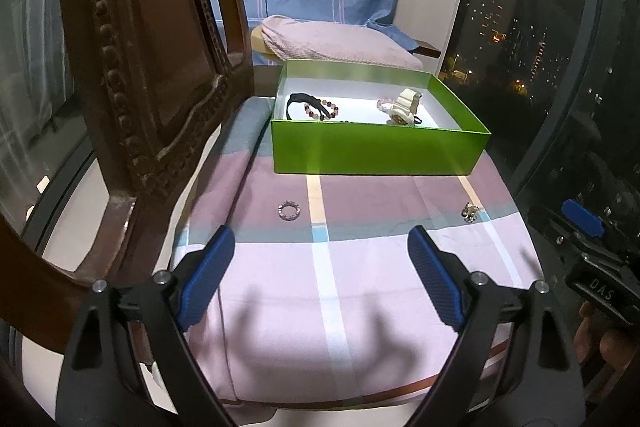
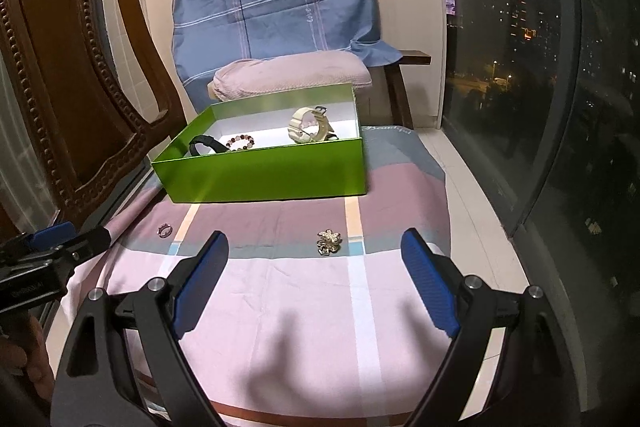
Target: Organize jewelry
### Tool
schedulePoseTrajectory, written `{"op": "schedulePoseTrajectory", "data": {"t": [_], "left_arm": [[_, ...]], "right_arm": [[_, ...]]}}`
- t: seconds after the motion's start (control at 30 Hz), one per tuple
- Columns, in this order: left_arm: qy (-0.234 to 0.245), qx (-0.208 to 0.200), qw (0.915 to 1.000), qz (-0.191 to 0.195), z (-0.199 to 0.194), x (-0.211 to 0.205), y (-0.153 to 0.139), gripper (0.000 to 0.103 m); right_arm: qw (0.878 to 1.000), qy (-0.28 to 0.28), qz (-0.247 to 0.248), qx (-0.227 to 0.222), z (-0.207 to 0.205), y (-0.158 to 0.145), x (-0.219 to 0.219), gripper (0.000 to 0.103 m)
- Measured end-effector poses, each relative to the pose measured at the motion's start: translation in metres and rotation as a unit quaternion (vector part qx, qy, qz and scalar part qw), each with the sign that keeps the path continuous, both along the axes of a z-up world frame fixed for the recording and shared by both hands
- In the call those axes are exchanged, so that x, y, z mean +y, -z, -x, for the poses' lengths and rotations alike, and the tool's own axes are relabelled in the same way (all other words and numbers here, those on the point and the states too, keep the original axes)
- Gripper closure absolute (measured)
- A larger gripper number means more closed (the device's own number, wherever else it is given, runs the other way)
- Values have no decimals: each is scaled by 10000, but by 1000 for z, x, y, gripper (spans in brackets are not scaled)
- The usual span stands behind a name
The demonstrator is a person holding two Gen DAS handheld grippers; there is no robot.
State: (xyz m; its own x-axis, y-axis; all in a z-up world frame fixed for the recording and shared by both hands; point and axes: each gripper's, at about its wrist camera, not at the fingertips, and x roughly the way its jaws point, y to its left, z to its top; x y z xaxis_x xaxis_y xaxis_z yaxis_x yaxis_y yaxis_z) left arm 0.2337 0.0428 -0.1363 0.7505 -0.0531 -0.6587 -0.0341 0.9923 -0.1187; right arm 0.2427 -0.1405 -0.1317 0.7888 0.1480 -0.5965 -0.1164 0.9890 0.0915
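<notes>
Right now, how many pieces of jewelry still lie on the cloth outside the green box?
2: a beaded ring toward the cloth's left side, and a gold brooch toward its right; both lie in front of the green box.

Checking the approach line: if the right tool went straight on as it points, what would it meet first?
Probably the brooch on the cloth, just ahead between the open right tool fingers; the green box lies beyond. Depth is unclear.

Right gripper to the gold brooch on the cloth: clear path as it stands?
Probably yes. The right gripper is open and empty, and the brooch lies just ahead between its fingers on bare cloth, short of the green box.
</notes>
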Motion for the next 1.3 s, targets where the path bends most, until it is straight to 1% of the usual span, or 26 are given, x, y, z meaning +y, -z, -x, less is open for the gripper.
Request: {"op": "schedulePoseTrajectory", "data": {"t": [0.3, 0.4, 0.53, 0.7, 0.77, 0.83, 0.87, 0.93, 0.97, 1.03, 1.2, 1.27, 1.3], "left_arm": [[41, 86, 10000, 14, -6, -5, 5, 16], [26, 155, 9998, 72, -10, -3, 8, 16], [-83, 410, 9988, 256, -25, 5, 20, 16], [-287, 649, 9974, 86, -53, 10, 39, 20], [-349, 772, 9964, 7, -67, 12, 48, 23], [-411, 908, 9950, -48, -80, 15, 57, 32], [-462, 1004, 9939, -36, -86, 17, 62, 34], [-520, 1115, 9923, 104, -93, 23, 70, 43], [-554, 1183, 9913, 170, -98, 26, 73, 43], [-580, 1262, 9902, 131, -106, 27, 77, 45], [-562, 1209, 9906, -301, -109, 17, 82, 45], [-568, 1193, 9908, -304, -109, 17, 81, 49], [-549, 1185, 9909, -326, -110, 16, 81, 56]], "right_arm": [[10000, 15, -9, 45, -2, 1, -3, 17], [10000, -6, -10, 91, -4, 2, -2, 17], [9998, -32, -2, 187, -7, 6, 0, 17], [9994, -97, 24, 337, -12, 13, 5, 17], [9991, -135, 41, 399, -13, 16, 7, 17], [9990, -154, 45, 416, -14, 17, 9, 17], [9989, -164, 46, 427, -15, 18, 10, 17], [9988, -177, 45, 455, -16, 19, 11, 17], [9987, -183, 46, 474, -16, 20, 11, 17], [9987, -183, 59, 481, -17, 21, 11, 17], [9985, -146, 59, 522, -19, 23, 7, 17], [9985, -127, 50, 535, -21, 24, 4, 17], [9985, -115, 53, 532, -21, 24, 4, 17]]}}
